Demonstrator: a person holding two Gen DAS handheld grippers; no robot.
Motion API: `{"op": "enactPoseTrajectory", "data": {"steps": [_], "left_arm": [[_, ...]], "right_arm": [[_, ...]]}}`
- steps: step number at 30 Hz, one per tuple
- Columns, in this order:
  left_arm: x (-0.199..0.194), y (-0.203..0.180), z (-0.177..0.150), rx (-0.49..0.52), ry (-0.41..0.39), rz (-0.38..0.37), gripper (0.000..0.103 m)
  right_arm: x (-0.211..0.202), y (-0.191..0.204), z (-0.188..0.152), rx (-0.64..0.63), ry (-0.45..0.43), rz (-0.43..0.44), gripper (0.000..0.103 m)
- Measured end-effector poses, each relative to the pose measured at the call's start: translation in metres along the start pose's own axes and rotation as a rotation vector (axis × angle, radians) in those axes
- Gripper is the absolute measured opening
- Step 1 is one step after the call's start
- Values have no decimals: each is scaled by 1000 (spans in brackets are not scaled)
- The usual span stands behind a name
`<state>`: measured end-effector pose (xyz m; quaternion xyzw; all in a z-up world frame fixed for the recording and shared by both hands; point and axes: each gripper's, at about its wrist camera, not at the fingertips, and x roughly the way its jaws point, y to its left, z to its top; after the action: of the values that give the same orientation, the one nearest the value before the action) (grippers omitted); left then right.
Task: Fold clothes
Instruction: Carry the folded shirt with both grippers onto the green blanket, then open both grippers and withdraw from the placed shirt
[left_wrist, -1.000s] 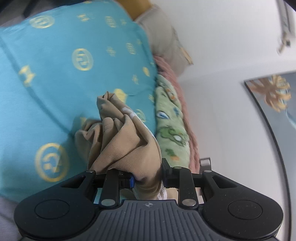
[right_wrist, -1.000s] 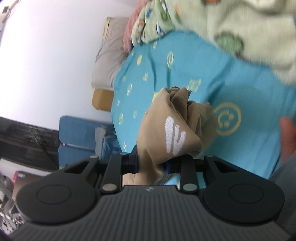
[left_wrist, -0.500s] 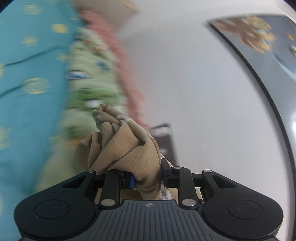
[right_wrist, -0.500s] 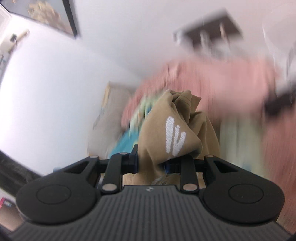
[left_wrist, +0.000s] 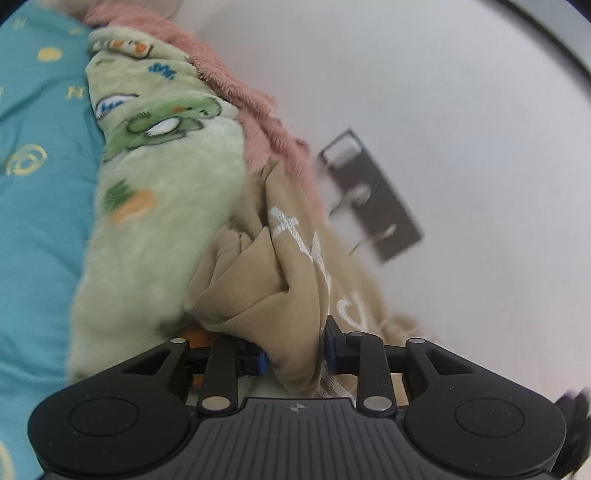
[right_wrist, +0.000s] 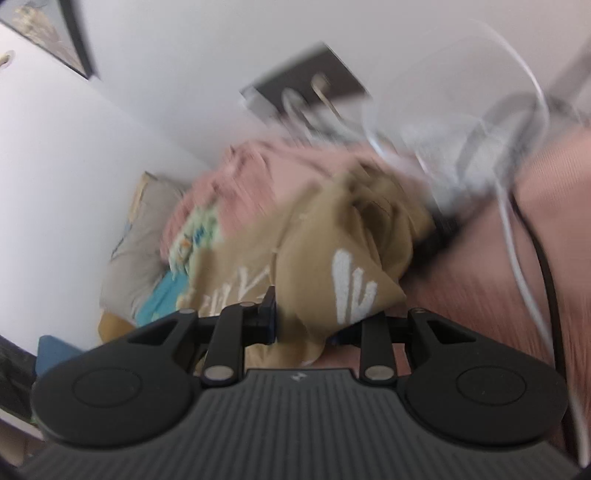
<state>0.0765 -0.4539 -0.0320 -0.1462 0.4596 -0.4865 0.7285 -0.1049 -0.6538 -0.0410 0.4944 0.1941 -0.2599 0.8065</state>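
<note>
Now, left gripper (left_wrist: 295, 354): your jaws just eased, tan garment (left_wrist: 266, 295) between them may slip
Right gripper (right_wrist: 314, 325): clamps bunched cloth

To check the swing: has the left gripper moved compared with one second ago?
Yes. The left gripper, holding the tan garment, swung off the teal sheet toward the green blanket and white wall.

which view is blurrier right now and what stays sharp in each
Right wrist view is blurrier: pink blanket and cables smear, only the right gripper body stays crisp. Left wrist view: tan garment sharp, green blanket softly streaked, fisheye bends the wall.
</note>
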Motion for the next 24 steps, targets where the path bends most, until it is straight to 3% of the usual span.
{"op": "enactPoseTrajectory", "data": {"steps": [4,8,10,11,12,13,14,19,24], "left_arm": [[-6,-4,-5,69,-6,47,45],[-30,-32,-5,165,11,86,80],[-53,-53,-10,229,-21,107,86],[-64,-62,-12,270,-46,124,89],[-75,-71,-14,311,-72,142,97],[-87,-80,-17,345,-98,156,101],[-100,-88,-19,378,-125,169,103],[-160,-124,-38,516,-230,228,103],[-213,-141,-67,590,-319,242,103]], "right_arm": [[-4,4,-3,-27,1,-23,32],[-25,19,-2,-67,18,-89,35],[-42,24,-3,-80,9,-102,36],[-53,28,-3,-94,-5,-90,47],[-64,31,-5,-111,-23,-76,68],[-74,35,-6,-129,-41,-63,79],[-85,39,-7,-146,-59,-49,91],[-139,74,-21,-335,-163,-24,90],[-187,94,-52,-472,-255,-22,90]]}}
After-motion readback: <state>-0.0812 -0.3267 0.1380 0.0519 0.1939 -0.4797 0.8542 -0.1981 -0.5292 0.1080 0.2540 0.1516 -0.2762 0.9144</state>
